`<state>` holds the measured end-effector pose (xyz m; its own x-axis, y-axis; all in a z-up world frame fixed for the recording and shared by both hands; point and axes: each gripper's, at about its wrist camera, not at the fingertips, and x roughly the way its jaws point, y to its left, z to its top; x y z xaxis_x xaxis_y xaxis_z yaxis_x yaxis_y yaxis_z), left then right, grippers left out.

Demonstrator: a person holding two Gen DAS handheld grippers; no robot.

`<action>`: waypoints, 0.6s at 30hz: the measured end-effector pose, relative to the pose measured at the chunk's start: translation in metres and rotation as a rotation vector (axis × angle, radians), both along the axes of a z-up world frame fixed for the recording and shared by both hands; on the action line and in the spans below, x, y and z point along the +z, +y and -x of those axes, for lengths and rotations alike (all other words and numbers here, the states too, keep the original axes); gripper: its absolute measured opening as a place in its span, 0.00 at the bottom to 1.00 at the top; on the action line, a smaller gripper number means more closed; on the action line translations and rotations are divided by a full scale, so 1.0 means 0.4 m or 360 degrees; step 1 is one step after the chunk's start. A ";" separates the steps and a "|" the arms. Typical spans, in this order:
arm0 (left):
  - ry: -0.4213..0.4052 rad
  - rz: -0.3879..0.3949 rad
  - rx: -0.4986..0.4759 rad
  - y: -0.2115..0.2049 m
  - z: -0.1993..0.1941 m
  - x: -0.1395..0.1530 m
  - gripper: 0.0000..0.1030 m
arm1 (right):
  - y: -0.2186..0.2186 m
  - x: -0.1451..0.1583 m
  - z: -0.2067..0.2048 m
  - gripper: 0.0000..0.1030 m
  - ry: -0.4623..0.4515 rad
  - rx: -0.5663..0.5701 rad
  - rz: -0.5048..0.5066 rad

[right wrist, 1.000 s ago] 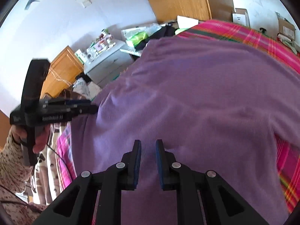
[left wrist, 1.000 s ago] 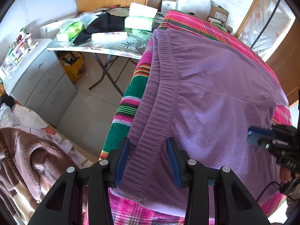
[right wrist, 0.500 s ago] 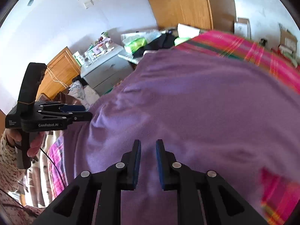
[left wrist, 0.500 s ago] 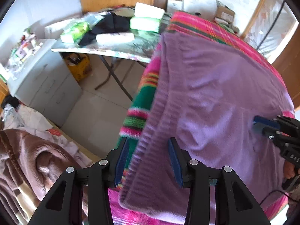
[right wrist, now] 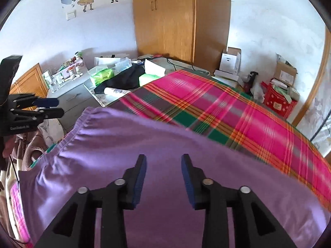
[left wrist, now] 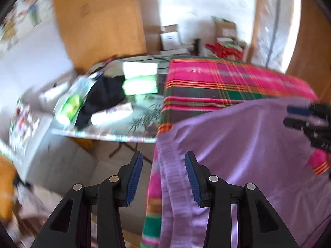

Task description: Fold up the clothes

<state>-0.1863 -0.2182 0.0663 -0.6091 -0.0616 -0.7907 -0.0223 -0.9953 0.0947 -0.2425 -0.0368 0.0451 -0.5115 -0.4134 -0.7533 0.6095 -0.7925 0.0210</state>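
A purple knit garment (left wrist: 248, 155) (right wrist: 144, 140) lies on the near part of a bed covered by a pink and green plaid blanket (left wrist: 217, 78) (right wrist: 227, 111). My left gripper (left wrist: 163, 165) is open at the garment's left edge, with the ribbed hem showing between its fingers and nothing gripped. My right gripper (right wrist: 163, 165) is open above the middle of the garment. Each gripper shows in the other's view: the right gripper (left wrist: 293, 115) at the far right, the left gripper (right wrist: 51, 107) at the far left, held by a hand. The left wrist view is blurred.
A folding side table (left wrist: 107, 134) (right wrist: 97, 97) left of the bed carries tissue packs, a black cloth and bottles. A grey drawer unit (right wrist: 72, 99) stands beyond it. A wooden wardrobe (right wrist: 175, 20), cardboard boxes and a red crate (right wrist: 277, 103) line the far wall.
The right gripper has gone from nearly shut to open. The garment now covers only the near part of the bed, and the far plaid blanket is bare. Both cameras have tilted upward.
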 end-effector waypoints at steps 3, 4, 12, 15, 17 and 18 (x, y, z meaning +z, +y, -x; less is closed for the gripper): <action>-0.0032 -0.0013 -0.0103 0.012 0.072 -0.017 0.44 | 0.000 -0.016 0.052 0.42 -0.0018 -0.0017 -0.0025; -0.0027 -0.0003 -0.0124 0.019 0.089 -0.020 0.44 | -0.002 -0.021 0.066 0.42 -0.0025 -0.0024 -0.0022; -0.0059 0.0098 -0.0327 0.072 0.161 -0.058 0.44 | -0.032 -0.072 0.147 0.48 -0.0073 0.0006 -0.0064; -0.0073 0.0086 -0.0424 0.086 0.165 -0.069 0.44 | -0.028 -0.083 0.168 0.51 -0.0098 0.0012 -0.0038; -0.0103 0.0102 -0.0472 0.095 0.175 -0.081 0.44 | -0.025 -0.095 0.183 0.53 -0.0134 0.0018 -0.0027; -0.0118 0.0098 -0.0491 0.097 0.180 -0.086 0.44 | -0.023 -0.100 0.191 0.53 -0.0151 0.0015 -0.0024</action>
<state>-0.2581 -0.1793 0.0320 -0.5471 0.0680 -0.8343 -0.3313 -0.9329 0.1413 -0.3187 -0.0461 0.0051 -0.4339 -0.4062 -0.8042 0.6129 -0.7873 0.0670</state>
